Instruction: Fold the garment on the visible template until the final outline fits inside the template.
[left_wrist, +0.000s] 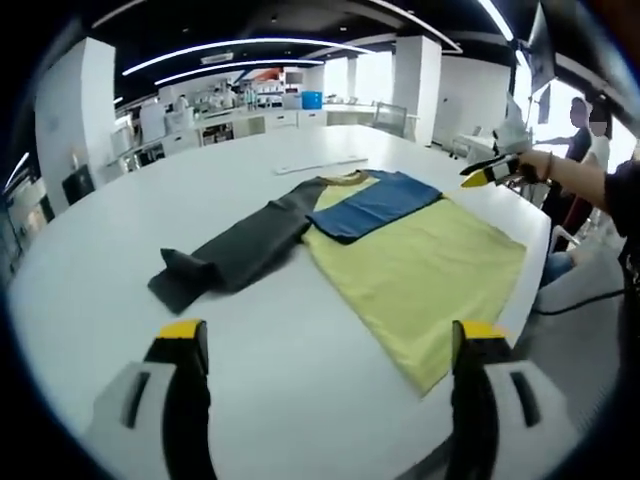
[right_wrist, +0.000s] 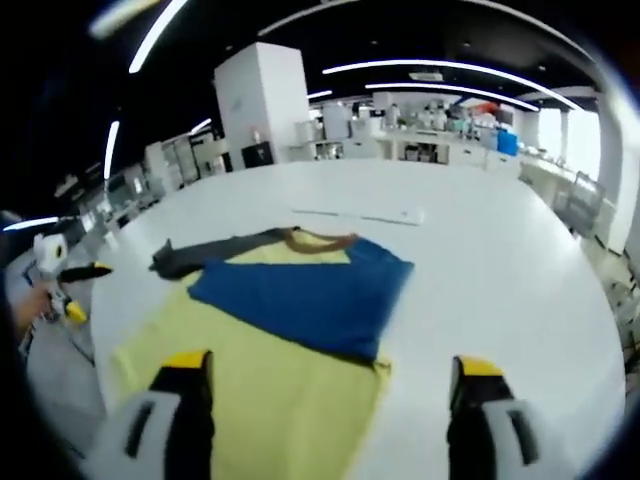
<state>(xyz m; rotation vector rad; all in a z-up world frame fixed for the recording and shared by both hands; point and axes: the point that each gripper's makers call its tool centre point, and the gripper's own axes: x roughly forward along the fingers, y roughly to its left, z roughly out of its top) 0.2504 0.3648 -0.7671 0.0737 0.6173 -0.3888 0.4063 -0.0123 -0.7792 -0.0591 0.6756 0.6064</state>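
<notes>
1. Left gripper view: the left claw (left_wrist: 325, 345) stands wide open with nothing between its yellow-tipped jaws, which rise from the bottom edge above bare white surface (left_wrist: 120, 240), apart from the cloth.
2. The task's thing, a long-sleeved garment with a yellow body (left_wrist: 420, 270), lies flat on the large white surface, its body reaching to the surface's right edge.
3. Its dark grey sleeve (left_wrist: 235, 255) stretches out to the left of the body, with the cuff end doubled over.
4. Its blue sleeve (left_wrist: 375, 203) is folded across the upper chest, lying on the yellow cloth just below the brownish collar.
5. A thin white strip (left_wrist: 320, 166) lies on the surface beyond the collar, apart from the garment.
6. At the right of this view a person's hand holds the right claw (left_wrist: 487, 175) over the surface's edge near the garment's shoulder; I cannot tell its jaw state here.
7. Right gripper view: the left claw (right_wrist: 85, 270) shows small at the far left, beside the surface's edge.
8. Here the grey sleeve points away to the left, the blue sleeve lies across the middle, and the yellow hem lies nearest.
9. The right claw's jaws rise wide apart at the bottom, holding nothing; the left jaw is over the yellow cloth, the right jaw over bare surface.
</notes>
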